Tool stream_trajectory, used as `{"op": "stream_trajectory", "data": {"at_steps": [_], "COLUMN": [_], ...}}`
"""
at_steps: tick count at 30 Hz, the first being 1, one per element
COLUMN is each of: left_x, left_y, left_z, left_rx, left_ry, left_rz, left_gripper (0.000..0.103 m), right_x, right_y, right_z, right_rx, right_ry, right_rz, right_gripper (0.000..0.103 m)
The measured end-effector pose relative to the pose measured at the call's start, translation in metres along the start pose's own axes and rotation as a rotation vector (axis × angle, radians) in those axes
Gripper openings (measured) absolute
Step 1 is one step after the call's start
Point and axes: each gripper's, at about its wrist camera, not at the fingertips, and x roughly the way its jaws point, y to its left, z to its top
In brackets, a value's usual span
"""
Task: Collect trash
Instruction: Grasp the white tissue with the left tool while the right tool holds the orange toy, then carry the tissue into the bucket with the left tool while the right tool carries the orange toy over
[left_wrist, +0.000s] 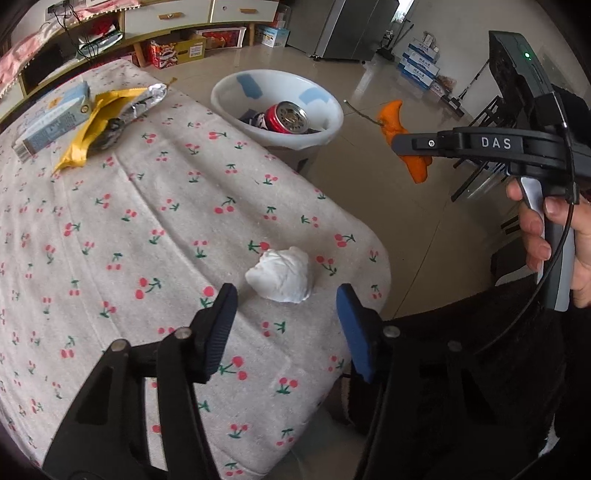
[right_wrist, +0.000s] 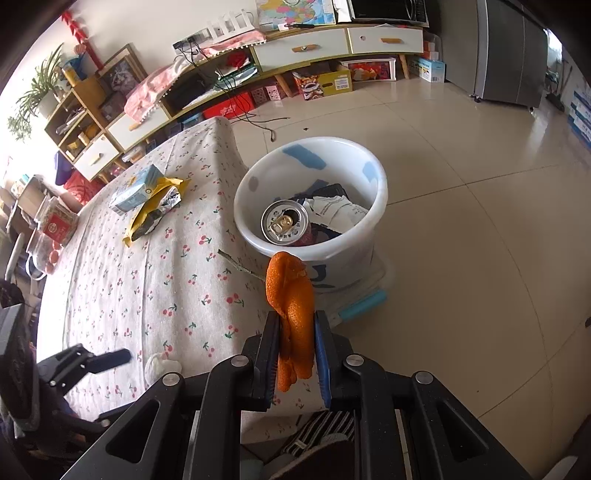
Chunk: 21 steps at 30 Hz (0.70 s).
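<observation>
The right gripper (right_wrist: 295, 354) is clamped on a strip of orange peel (right_wrist: 293, 314), which sticks up from between its narrow jaws and hangs in the air in front of the white bin (right_wrist: 373, 173); the peel's upper end lines up with the bin's near rim, though whether it is over the bin cannot be told. The left gripper (left_wrist: 288, 317) points down at the cherry-print tablecloth (left_wrist: 147, 221) with its fingers (left_wrist: 218, 325) part open and nothing between them; a crumpled white tissue (left_wrist: 280, 275) lies on the cloth just beyond the fingertips, near the table's edge and untouched. The hand (left_wrist: 554, 236) holding the right gripper shows at the right edge of the left wrist view. Farther along the table, well apart from the tissue, a yellow foil wrapper (left_wrist: 107, 122) lies against a pale blue carton (left_wrist: 51, 122). The bin stands on the tiled floor (right_wrist: 480, 258) just beside the table and holds a can (right_wrist: 284, 221) with its top up, some crumpled paper (right_wrist: 332, 212) and other dark scraps.
</observation>
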Motion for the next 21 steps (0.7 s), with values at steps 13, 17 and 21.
{"op": "stream_trajectory", "data": {"at_steps": [13, 17, 21], "left_x": [0.000, -0.006, -0.009], "left_y": [0.002, 0.013, 0.018], "left_z": [0.011, 0.025, 0.045], "left_rx": [-0.045, -0.072, -0.083], "left_ry": [-0.037, -0.066, -0.091], "left_rz": [0.089, 0.094, 0.094], "left_gripper": [0.029, 0.028, 0.028], "right_x": [0.002, 0.003, 0.008], "right_y": [-0.005, -0.005, -0.006], "right_z": [0.002, 0.009, 0.018], "right_rx": [0.031, 0.046, 0.061], "right_ry": [0.001, -0.009, -0.015], "right_rz": [0.023, 0.030, 0.033], "right_gripper": [0.019, 0.019, 0.019]}}
